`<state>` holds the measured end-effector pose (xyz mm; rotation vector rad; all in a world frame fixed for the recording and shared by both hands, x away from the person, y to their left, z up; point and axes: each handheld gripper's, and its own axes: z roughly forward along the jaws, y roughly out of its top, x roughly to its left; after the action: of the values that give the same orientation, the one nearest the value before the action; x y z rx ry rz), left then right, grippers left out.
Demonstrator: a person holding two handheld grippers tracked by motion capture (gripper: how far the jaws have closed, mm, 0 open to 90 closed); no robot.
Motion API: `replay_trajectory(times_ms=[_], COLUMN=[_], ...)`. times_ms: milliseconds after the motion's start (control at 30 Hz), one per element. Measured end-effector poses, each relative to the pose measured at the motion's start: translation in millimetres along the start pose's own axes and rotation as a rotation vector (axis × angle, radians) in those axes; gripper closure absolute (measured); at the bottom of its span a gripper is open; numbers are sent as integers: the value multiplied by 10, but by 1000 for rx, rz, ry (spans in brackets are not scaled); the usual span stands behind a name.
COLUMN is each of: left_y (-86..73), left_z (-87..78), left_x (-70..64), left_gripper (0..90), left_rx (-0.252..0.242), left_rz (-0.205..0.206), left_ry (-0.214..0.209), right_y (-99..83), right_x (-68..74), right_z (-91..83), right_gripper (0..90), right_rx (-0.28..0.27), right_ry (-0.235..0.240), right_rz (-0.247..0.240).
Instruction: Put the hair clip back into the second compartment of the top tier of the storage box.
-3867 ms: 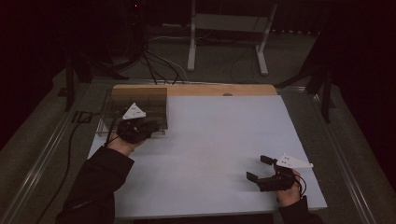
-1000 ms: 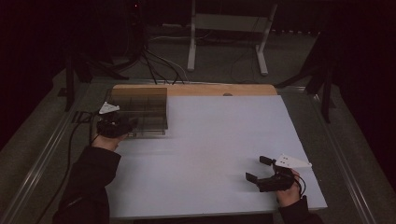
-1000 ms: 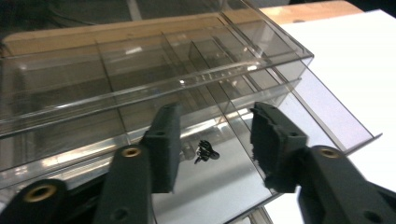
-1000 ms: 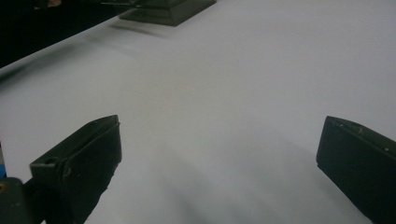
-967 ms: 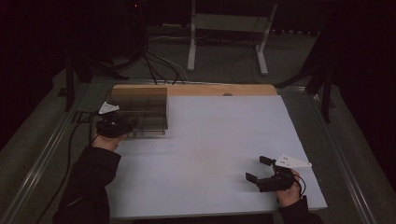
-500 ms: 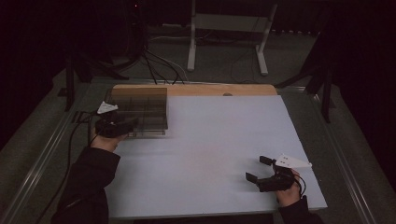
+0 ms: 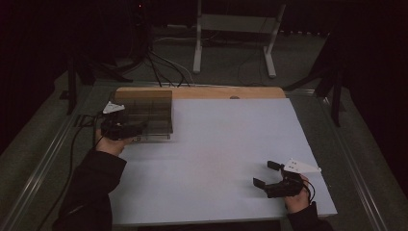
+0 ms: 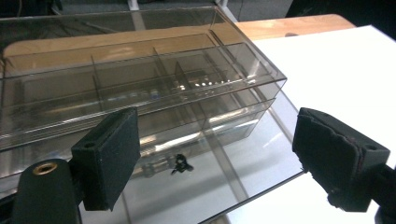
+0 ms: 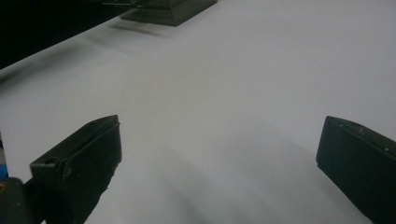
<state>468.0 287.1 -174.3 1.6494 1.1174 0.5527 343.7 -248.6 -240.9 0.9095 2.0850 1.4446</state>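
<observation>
Nearest the person in the high view, the right gripper rests low on the white counter near its front right corner, jaws spread wide with nothing between them; the right gripper view backs that up, just bare white surface between the two black pads, with a dark box shape far off at the top edge. Further up on the left, the left gripper sits at the front edge of the clear plastic organizer box, which stands at the counter's far left corner, just in front of the wooden strip. From up high that box is only a smoky brown block, but the left gripper view shows it's split into compartments by clear dividers, with a lid or upper tray raised above the lower one. One small dark part lies in a near compartment; can't tell what it is. Left jaws are released too, wide apart, either side of the box front
</observation>
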Motion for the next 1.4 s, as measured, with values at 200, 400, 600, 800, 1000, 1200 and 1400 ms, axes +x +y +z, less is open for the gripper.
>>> replay_trajectory(times_ms=[200, 400, 600, 800, 1000, 1200, 1400], left_y=[56, 91, 138, 143, 149, 133, 97], left_z=[2, -13, -30, -41, -27, 8, 25], left_x=[-100, -221, -322, -438, -556, -632, -746], left_gripper=[29, 10, 4, 4, 4, 4, 4], left_rx=[3, -8, -32, -72, -81, -86, -74], left_rz=[22, 61, 73, 99, 144, 139, 180], left_ry=[-65, -110, -147, -202, -234, -269, -288], right_y=[1, -1, -3, -1, 5, 12, 13], right_x=[-8, -11, -19, -17, -11, -5, -2], right_z=[1, 4, -5, -11, -14, -10, -14], right_gripper=[0, 0, 0, 0, 0, 0, 0], right_rx=[-4, -4, -6, -5, -6, -4, -5], right_ry=[5, 9, 9, 8, 10, 9, 7], right_rz=[2, 6, 9, 9, 6, 2, 3])
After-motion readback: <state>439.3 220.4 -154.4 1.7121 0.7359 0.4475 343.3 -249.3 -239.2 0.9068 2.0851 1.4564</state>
